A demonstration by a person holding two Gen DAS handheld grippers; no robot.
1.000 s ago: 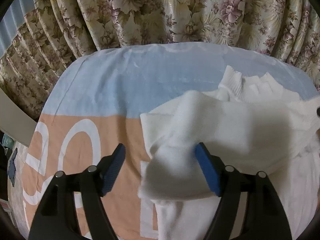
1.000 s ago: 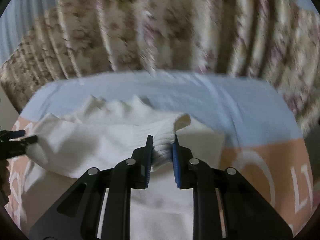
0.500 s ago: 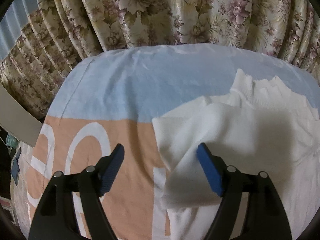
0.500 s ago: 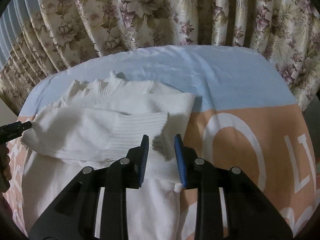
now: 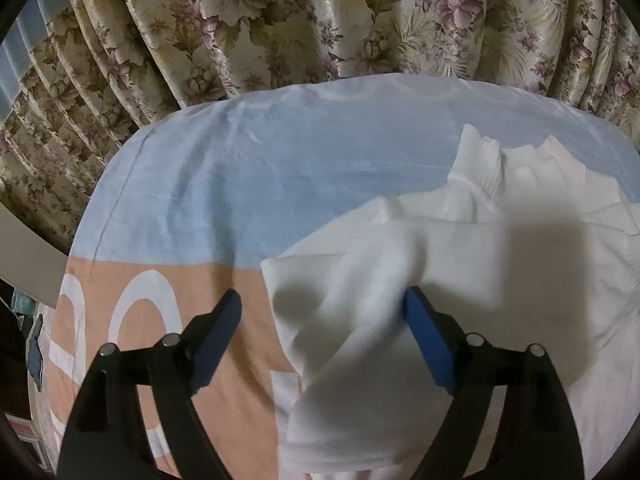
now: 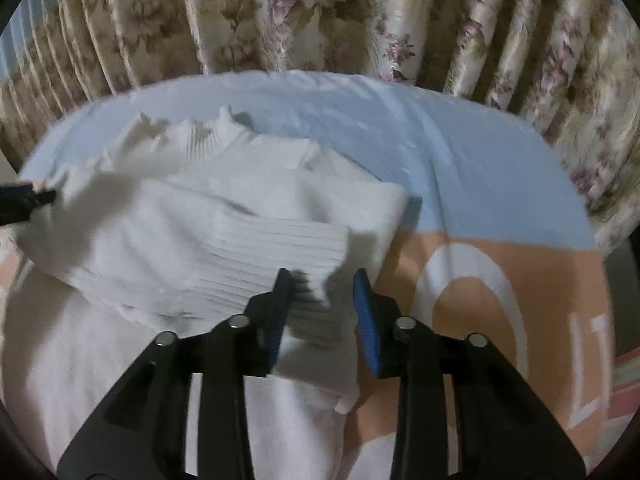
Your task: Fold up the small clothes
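fingers of the left gripper point(image 5: 322, 344) are spread wide, nothing gripped; the folded shoulder edge of the white sweater point(image 5: 460, 272) is seen bunched between them, pressing near the right-hand blue pad. fingers of the right gripper point(image 6: 322, 312) are parted as well, with the ribbed cuff point(image 6: 280, 256) of the sleeve lying loose in the gap, not pinched. the sweater is laid on the bed cover point(image 6: 460, 168), collar point(image 6: 192, 136) toward the floral curtain point(image 5: 320, 20), hem toward the cameras. the sleeve is laid across the chest, its long axis running side to side, cuff end at the right gripper. the body's long axis runs straight away from both sets of fingers. judged: a sleeve fold is just set down; the hem lies nearest, below both grippers, about equally reachable.
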